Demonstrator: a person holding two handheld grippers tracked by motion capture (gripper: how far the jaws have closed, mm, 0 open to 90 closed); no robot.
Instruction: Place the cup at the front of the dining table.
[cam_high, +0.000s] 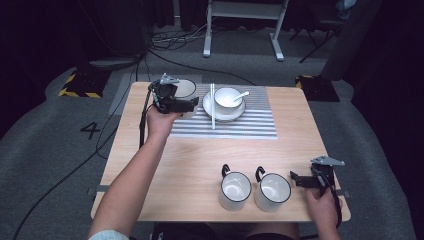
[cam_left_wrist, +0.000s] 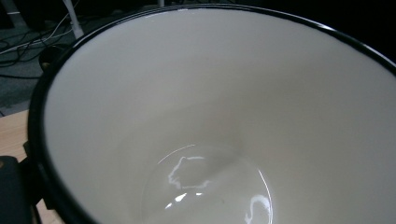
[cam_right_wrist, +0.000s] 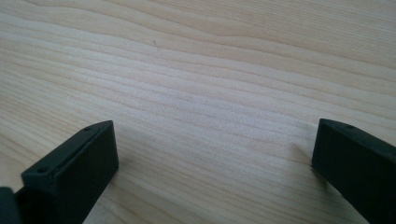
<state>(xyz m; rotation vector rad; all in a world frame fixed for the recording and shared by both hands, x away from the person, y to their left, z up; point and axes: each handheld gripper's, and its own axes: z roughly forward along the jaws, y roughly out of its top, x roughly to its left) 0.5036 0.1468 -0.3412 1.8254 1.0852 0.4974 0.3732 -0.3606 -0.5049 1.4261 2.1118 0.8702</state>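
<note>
Placement step, by the look of it — the left gripper (cam_high: 191, 105) has a black-rimmed mug (cam_high: 184, 89) clamped at the striped mat's (cam_high: 250, 125) far-left corner. Next it lets go cleanly. The right gripper (cam_high: 295, 178) rests unclenched, empty, near two mugs (cam_high: 235, 190).

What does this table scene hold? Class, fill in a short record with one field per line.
Surface: wooden table
Far side: striped mat, bowl with spoon on a plate, chopsticks
Near edge: two white mugs, black rims, empty
Left gripper: at a third cup, grip unclear
Right gripper: jaws open over bare wood
</note>
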